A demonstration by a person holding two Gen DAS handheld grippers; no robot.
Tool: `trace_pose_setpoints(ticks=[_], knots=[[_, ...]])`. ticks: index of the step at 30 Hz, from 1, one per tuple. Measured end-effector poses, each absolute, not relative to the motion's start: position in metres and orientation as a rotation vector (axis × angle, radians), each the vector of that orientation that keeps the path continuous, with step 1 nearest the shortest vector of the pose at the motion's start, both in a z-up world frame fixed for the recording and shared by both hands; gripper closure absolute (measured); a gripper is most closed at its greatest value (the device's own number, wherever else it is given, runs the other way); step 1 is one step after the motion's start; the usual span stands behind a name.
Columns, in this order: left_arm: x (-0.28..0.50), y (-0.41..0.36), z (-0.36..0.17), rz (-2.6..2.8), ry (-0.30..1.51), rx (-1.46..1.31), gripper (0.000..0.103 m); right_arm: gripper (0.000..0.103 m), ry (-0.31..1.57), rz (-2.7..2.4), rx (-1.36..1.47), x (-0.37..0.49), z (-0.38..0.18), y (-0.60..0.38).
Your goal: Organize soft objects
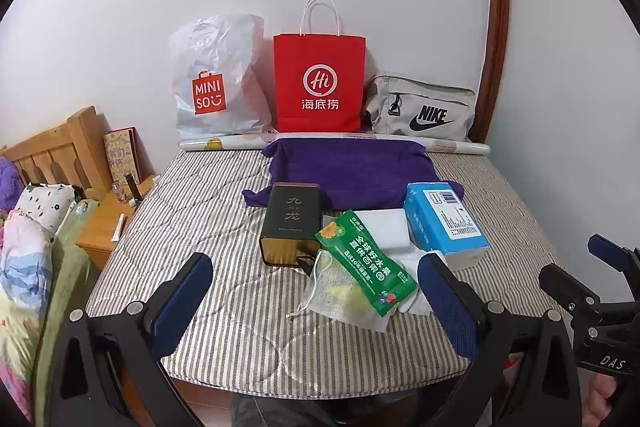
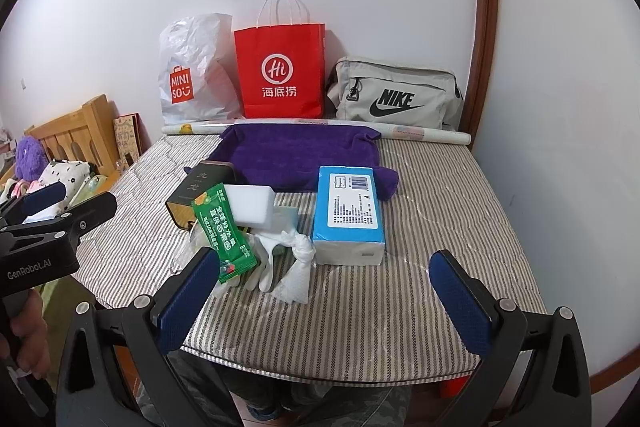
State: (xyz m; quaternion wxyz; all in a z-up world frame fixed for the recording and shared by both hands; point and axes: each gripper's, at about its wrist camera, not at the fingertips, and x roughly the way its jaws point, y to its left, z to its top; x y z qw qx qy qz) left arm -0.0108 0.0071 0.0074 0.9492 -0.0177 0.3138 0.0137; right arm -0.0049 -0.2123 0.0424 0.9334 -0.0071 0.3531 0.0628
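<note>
Ahead of the left gripper (image 1: 315,301), in its own view, a heap of small things sits mid-mattress (image 1: 200,211): a dark tin (image 1: 291,223), a green packet (image 1: 366,265) lying over a mesh pouch (image 1: 334,293), a white sponge (image 1: 384,229), and a blue tissue pack (image 1: 444,225) to the right. The gripper's fingers stand wide apart and empty, with the pouch and packet just beyond, between the fingertips. The risk I see is overlap: closing on the pouch could drag the packet along or nudge the tin, which is hard and no part of the sorting. A purple towel (image 1: 352,167) lies spread behind the heap, near the bags at the wall.

From the right wrist view, the right gripper (image 2: 324,287) is also open and holds nothing. White gloves (image 2: 280,259) lie crumpled just past its left finger, touching the tissue pack's near end. Thin, limp cloth may slip or bunch, and a grab could catch only one glove. The left gripper shows at the left edge, well apart from the heap.
</note>
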Motion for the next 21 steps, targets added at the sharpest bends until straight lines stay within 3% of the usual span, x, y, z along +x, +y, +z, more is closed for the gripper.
trace_pose_setpoints(ticks=[21], knots=[[-0.0110,0.0078,0.0049,0.024,0.641,-0.042,0.000,0.000,0.719,0.123,-0.024,-0.0047,0.0430,-0.2116]])
